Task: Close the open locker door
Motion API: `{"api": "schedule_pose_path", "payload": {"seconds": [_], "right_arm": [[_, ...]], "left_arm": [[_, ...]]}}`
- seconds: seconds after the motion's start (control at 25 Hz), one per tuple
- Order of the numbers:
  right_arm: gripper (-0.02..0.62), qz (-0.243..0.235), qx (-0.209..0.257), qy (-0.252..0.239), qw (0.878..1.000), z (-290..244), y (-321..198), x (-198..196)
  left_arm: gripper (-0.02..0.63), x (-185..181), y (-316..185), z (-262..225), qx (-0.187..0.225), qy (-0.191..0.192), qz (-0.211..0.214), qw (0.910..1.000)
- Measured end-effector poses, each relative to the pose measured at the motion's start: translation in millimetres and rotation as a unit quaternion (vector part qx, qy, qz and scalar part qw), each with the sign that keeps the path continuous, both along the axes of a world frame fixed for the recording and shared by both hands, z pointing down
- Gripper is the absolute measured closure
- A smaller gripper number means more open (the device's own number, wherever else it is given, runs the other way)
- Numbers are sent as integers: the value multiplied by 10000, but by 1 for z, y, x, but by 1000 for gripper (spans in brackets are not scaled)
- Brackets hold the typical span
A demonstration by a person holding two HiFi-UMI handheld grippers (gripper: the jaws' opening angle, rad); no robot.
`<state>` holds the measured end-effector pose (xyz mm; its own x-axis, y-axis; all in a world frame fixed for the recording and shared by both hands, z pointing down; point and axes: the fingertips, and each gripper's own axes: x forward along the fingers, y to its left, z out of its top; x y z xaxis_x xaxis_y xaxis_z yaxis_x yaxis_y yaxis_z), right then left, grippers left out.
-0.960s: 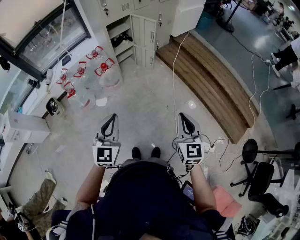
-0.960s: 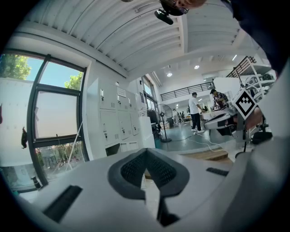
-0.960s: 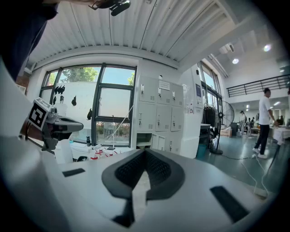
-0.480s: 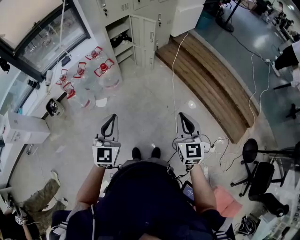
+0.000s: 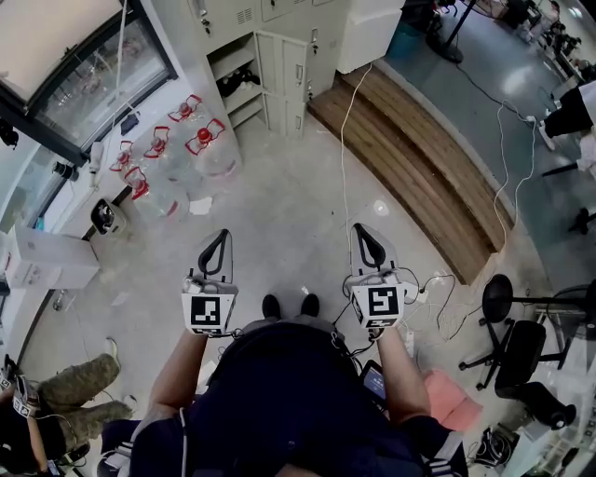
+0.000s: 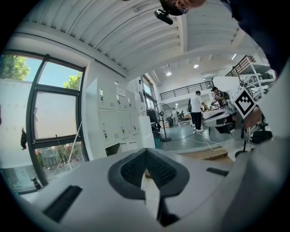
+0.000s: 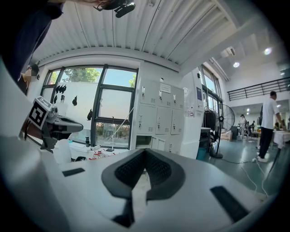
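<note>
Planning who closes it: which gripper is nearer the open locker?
Left. The left gripper is almost straight in front of the open locker, far short of it; the right gripper is equally far back but offset to its right.

A pale grey locker door [image 5: 273, 65] stands swung out from its bank of lockers [image 5: 279, 14], upright and well ahead of both the left tool [image 5: 223, 235] and the right tool [image 5: 359, 228]. It lies slightly nearer the left tool's line. Just left of the door, the open compartment [image 5: 237, 82] shows bare shelves with a dark item on one. In the right gripper view the dark opening [image 7: 143, 141] sits in the bottom row, straight beyond that tool's tips, far out of reach.
</note>
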<state>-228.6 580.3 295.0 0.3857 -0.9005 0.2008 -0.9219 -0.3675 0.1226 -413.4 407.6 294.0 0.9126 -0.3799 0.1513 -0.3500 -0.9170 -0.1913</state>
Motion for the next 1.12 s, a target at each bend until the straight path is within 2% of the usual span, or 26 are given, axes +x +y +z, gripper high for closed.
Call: {"api": "schedule_pose_path", "payload": {"seconds": [0.08, 0.28, 0.48, 0.88, 1.12], "right_arm": [[593, -3, 9, 6, 10000, -1, -1, 1], [508, -139, -23, 4, 9999, -2, -6, -1], [380, -301, -75, 169, 9994, -7, -13, -5], [251, -569, 118, 149, 9982, -15, -40, -15], [241, -470, 84, 238, 9986, -13, -61, -10]], "left_arm": [[603, -2, -2, 0, -1, -11, -13, 10000], [603, -4, -6, 0, -3, -49, -28, 10000], [603, -8, -9, 1, -4, -74, 7, 10000], [603, -19, -25, 5, 27, -68, 234, 9997], [603, -25, -43, 6, 66, -6, 417, 9991]]}}
